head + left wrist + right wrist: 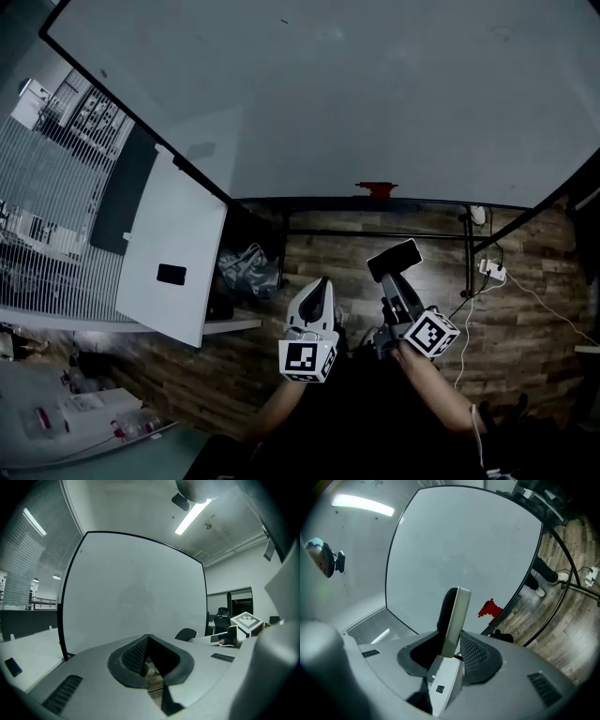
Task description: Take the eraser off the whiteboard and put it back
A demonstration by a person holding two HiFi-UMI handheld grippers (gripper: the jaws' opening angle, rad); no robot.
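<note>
Nearest to me are the 2 marker cubes, the one on my left gripper [317, 291] sitting lowest in the head view and the one on my right gripper [392, 277] just beside it. The right gripper is doing the work: its jaws stand part-way apart and are clamped on the eraser [395, 259], a thin slab with a pale back and a dark felt face. It is gripped by 1 end, so most of it sticks out past the fingertips. The left gripper's jaws are closed tip to tip with nothing between them, so it is idle. The whiteboard [356, 94] fills the view ahead of both grippers and looks bare. The eraser is off it and clear of the surface, so I judge the removal done and the return not yet made. What matters for the coming move is the eraser's long axis. It runs along my right jaws and points toward the board, edge-first, so a straight push would meet the board with the narrow end. I expect the wrist must turn 1 broad face flat to the surface. A small red piece [377, 188] sits on the board's lower frame, ahead of the eraser's tip. I cannot tell what it is.
</note>
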